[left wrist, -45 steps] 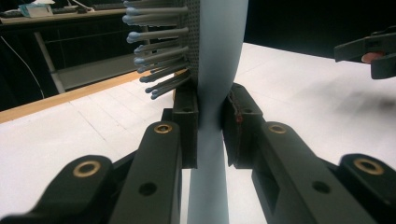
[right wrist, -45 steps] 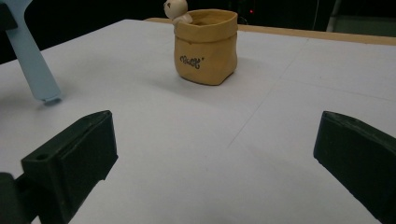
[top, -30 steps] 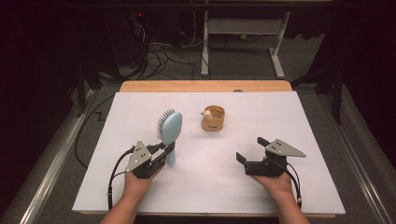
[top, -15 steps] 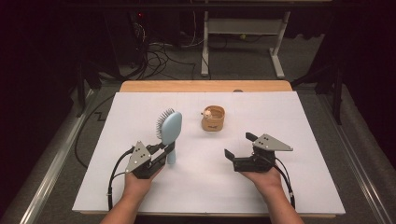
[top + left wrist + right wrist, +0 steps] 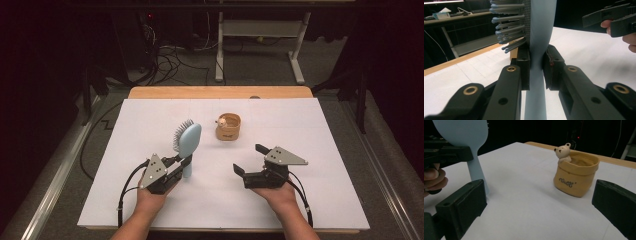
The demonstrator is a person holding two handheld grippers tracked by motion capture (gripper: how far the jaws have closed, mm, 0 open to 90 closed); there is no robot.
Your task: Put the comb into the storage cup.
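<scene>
Left gripper [image 5: 181,161] clamped on light-blue hairbrush [image 5: 189,142] handle, brush upright, bristles left. Right gripper [image 5: 250,160] wide open, empty, near tan bear pot [image 5: 228,127] on white table [image 5: 320,150].

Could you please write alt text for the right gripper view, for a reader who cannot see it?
The right gripper stands open, its two black jaws framing a tan pot with a small bear figure at its rim, on a white table. At left, the left gripper holds a light blue hairbrush upright by its handle.
</scene>
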